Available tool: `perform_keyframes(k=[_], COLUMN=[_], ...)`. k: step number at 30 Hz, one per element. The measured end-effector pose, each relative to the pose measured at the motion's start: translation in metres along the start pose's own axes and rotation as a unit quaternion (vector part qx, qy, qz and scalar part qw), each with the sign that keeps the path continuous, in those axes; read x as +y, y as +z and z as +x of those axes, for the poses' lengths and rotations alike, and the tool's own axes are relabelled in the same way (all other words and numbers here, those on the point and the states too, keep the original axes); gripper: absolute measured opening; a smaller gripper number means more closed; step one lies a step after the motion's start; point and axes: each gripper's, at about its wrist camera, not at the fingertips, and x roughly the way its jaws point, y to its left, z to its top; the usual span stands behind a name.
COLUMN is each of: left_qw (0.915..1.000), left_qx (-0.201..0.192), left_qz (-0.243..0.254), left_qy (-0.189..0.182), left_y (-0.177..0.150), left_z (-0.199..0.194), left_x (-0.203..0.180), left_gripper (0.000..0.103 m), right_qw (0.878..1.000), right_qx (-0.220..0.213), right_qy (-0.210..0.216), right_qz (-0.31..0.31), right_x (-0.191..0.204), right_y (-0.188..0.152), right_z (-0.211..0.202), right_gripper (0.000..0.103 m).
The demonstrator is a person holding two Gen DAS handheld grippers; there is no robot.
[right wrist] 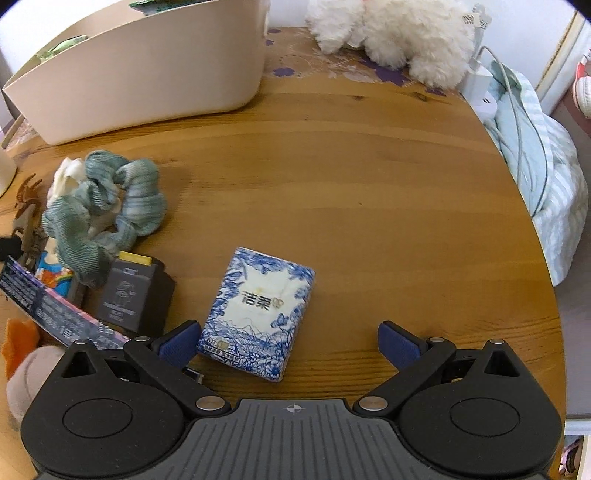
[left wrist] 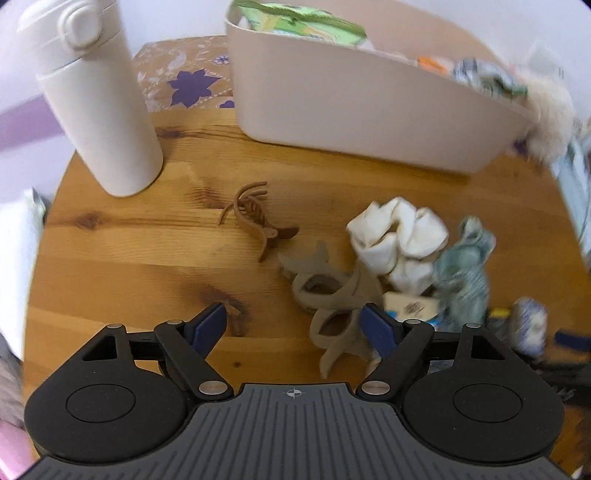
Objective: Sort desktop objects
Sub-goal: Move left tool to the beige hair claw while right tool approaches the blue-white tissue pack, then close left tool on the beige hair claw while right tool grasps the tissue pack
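In the left wrist view, a white bottle (left wrist: 92,99) stands at the far left of the wooden surface (left wrist: 129,258), its cap cut off by the frame edge. To its right lies a small brown hair clip (left wrist: 255,218), then a larger beige hair clip (left wrist: 332,295), a white scrunchie (left wrist: 399,236) and a blue-green scrunchie (left wrist: 465,269). A small box is mostly hidden under the scrunchies. Behind them stands a cream bin (left wrist: 351,107); its contents are blurred and hard to make out. The left gripper (left wrist: 295,325) hangs with its jaws spread wide and nothing pinched; the beige clip's lower end lies between them, close against the right-hand pad, though contact cannot be judged.

In the right wrist view, the far left is crowded: a grey card holder (right wrist: 129,295) beside the scrunchies, a purple packet and an orange-and-grey soft toy, both cut off by the edge. A blue-and-white tissue pack (right wrist: 258,314) lies flat in the middle. The right gripper (right wrist: 291,343) is released, jaws wide; the left-hand pad sits just beside the pack's corner, the other well clear. A white plush toy (right wrist: 391,33) sits at the far edge.
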Motion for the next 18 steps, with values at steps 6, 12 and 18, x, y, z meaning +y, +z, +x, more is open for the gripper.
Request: perform_keyframes(k=[6,12,18], left_qw=[0.9992,0.9995,0.9989], left_qx=[-0.001,0.017,0.027], left_qz=[-0.028,-0.026,-0.038], left_qy=[-0.029,0.007,0.007], left_y=[0.004,0.012,0.011], left_z=[-0.002,0.017,0.027], left_x=[-0.007,-0.020,-0.025], left_gripper=[0.082,0.082,0.082], right_qw=[1.000,1.000,1.000], right_qx=[0.000,-0.004,-0.012], right_qy=[-0.001,-0.002,0.004], right_qz=[0.003,-0.004,-0.010], right_x=[-0.005,-0.004,-0.004], right_y=[-0.002,-0.001,0.002], right_z=[0.001,0.001,0.001], right_gripper=[0.103,0.103,0.096])
